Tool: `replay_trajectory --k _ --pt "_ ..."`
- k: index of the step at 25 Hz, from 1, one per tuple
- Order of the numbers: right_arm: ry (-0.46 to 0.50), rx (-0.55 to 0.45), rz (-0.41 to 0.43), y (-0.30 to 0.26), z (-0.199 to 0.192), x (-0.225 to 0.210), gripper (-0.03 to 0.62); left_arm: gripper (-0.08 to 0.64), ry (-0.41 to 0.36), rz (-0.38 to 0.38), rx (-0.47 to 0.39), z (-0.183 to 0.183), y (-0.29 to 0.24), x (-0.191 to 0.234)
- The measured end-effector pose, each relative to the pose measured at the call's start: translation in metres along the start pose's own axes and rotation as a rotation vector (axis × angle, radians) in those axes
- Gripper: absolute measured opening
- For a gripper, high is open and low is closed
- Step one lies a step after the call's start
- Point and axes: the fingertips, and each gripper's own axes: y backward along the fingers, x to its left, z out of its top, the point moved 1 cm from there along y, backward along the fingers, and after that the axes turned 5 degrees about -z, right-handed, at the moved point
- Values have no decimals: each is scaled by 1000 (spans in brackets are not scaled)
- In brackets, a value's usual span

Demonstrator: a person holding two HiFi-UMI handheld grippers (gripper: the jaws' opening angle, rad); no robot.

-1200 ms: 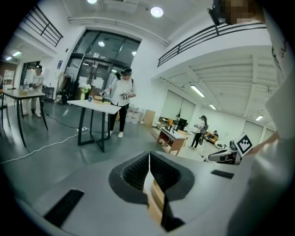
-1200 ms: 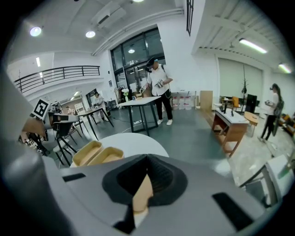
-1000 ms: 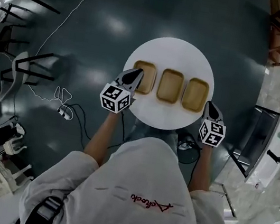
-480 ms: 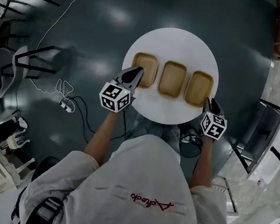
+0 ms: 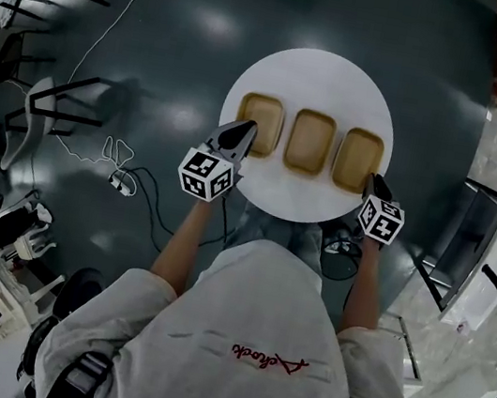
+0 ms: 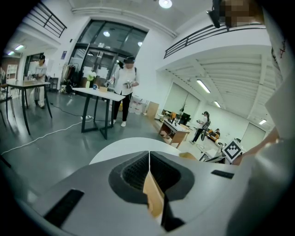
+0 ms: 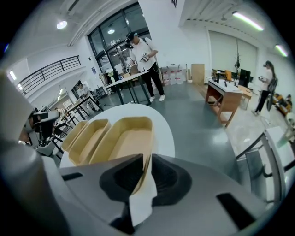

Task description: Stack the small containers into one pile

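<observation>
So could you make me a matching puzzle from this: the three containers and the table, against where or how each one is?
1 left container
2 middle container
3 right container
4 table

a round and white
b rim between the right gripper's parted jaws
c no gripper on it
d rim clamped in the left gripper

Pairs: 1-d, 2-c, 3-b, 4-a. The right gripper's jaws have just been closing.
</observation>
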Motion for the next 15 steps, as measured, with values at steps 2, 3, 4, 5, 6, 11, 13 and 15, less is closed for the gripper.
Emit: replay_trajectory --k 2,3,4,5,6,11,13,15 --pt "-4 -2 -8 0 1 0 59 17 2 1 1 0 0 1" --pt "-6 -4 -11 1 2 0 52 17 3 2 2 0 0 2" --pt "-5 -7 -15 1 3 0 42 17 3 2 3 0 0 2" --pt "-2 -11 -16 2 4 0 37 17 4 2 4 0 1 3" --pt "0 -16 -16 3 5 1 36 17 4 2 5 -1 1 3" --pt "-28 -65 -15 21 14 4 34 17 2 -7 -3 3 1 0" --pt "-32 -91 -13 30 20 6 32 17 -2 -11 -10 7 2 -2" --pt "-30 -122 -10 39 28 9 32 17 -8 -15 -18 11 2 -3"
